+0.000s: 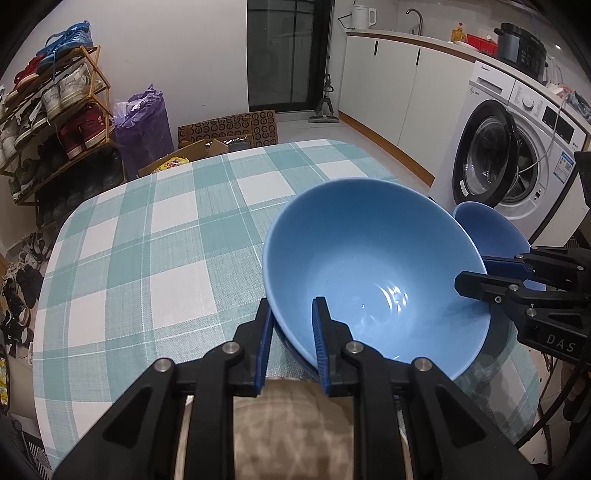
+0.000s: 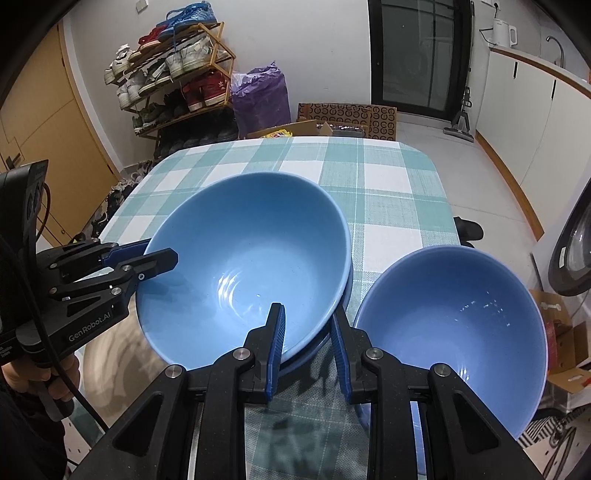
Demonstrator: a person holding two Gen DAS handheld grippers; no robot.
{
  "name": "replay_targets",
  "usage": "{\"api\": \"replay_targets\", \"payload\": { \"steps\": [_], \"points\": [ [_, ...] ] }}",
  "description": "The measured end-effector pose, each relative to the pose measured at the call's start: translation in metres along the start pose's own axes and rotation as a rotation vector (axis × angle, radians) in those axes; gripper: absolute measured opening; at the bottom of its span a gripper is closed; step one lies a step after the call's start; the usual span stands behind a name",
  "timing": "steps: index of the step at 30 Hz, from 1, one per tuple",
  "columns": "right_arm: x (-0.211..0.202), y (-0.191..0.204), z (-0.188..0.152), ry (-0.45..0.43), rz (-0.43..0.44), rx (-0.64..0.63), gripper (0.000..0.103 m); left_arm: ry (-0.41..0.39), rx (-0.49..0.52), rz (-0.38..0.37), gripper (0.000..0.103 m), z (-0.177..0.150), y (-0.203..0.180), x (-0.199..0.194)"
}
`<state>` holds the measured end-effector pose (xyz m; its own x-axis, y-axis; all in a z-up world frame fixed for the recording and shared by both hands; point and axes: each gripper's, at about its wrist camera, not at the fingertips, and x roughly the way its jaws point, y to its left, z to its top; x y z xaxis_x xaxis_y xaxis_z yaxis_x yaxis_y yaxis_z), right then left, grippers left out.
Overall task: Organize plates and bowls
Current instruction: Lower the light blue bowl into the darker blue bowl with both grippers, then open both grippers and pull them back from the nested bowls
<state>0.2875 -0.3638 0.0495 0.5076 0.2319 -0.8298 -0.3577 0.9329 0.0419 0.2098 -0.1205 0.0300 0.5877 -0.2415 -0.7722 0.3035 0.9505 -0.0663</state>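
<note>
Pinching the large bowl's [image 1: 369, 266] rim: left gripper [image 1: 293, 332] and right gripper [image 2: 308, 332] jaws.

Bare tablecloth [image 1: 147, 236] beyond both bowls [image 2: 251, 266] lies unobstructed.

1. I see a teal-and-white checked tablecloth [image 1: 155, 236] over the table.
2. Past its far edge stands a wooden shoe rack [image 2: 177, 74] full of sneakers, with a purple bag [image 2: 260, 98] just beside it.
3. An open cardboard box [image 1: 192, 157] sits on the floor near the table.
4. My washing machine [image 1: 517, 147] has its door open.
5. A white kettle [image 1: 362, 16] is on the counter.
</note>
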Motion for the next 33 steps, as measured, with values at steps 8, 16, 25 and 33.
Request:
{"api": "replay_targets", "payload": {
  "steps": [8,16,25,33],
  "points": [
    [0.0,0.004,-0.003,0.009,-0.021,-0.02,0.026,0.002,0.009,-0.001,0.019,-0.001,-0.001,0.0],
    [0.001,0.004,-0.003,0.017,-0.022,-0.027,0.028,0.019,-0.015,-0.016,0.024,-0.002,0.002,0.001],
    [-0.011,0.0,-0.004,-0.025,-0.012,-0.035,0.048,0.003,-0.033,-0.029,0.05,-0.004,0.005,-0.006],
    [-0.026,-0.01,-0.005,-0.071,0.009,0.01,0.08,-0.018,-0.066,-0.036,0.085,-0.005,0.007,-0.017]
  ]
}}
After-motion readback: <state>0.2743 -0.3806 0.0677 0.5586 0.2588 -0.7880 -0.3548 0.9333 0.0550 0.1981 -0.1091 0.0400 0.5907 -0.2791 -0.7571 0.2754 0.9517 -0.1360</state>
